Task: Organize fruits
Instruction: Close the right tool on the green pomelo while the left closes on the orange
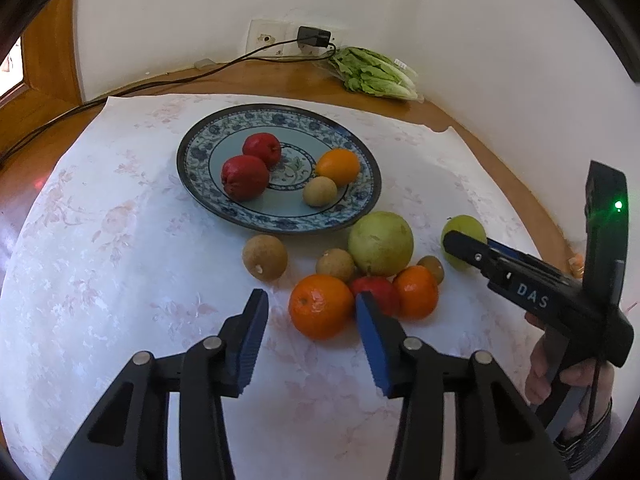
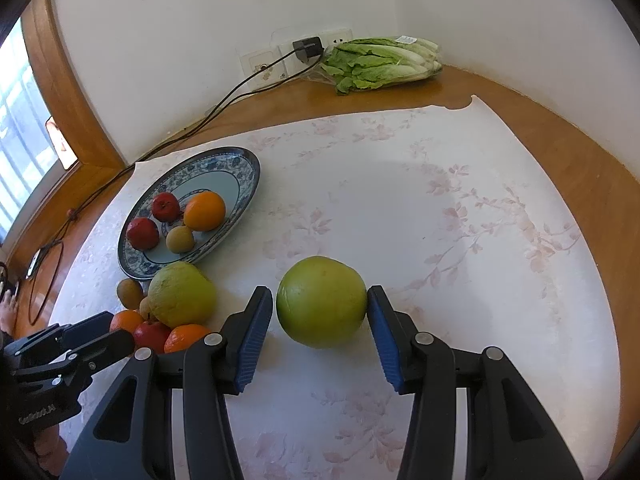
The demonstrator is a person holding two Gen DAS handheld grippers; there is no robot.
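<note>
A blue-patterned plate (image 1: 356,200) (image 2: 244,172) holds two red fruits (image 1: 245,177), an orange (image 1: 338,166) and a small brown fruit (image 1: 319,191). In front of it lie a pale green fruit (image 1: 380,243) (image 2: 182,294), several small brown fruits (image 1: 265,257), two oranges (image 1: 320,306) and a red fruit (image 1: 378,290). My left gripper (image 1: 312,304) is open, its fingers astride the near orange. My right gripper (image 2: 320,308) (image 1: 460,246) is open around a round green fruit (image 2: 322,302) (image 1: 464,230) on the cloth, right pad touching or nearly so.
A floral white cloth (image 2: 440,208) covers the round wooden table (image 2: 560,140). Bagged lettuce (image 2: 380,64) (image 1: 372,72) lies at the back by the wall. A charger (image 1: 314,36) is plugged into the wall socket, its cable (image 1: 160,84) trailing left across the table.
</note>
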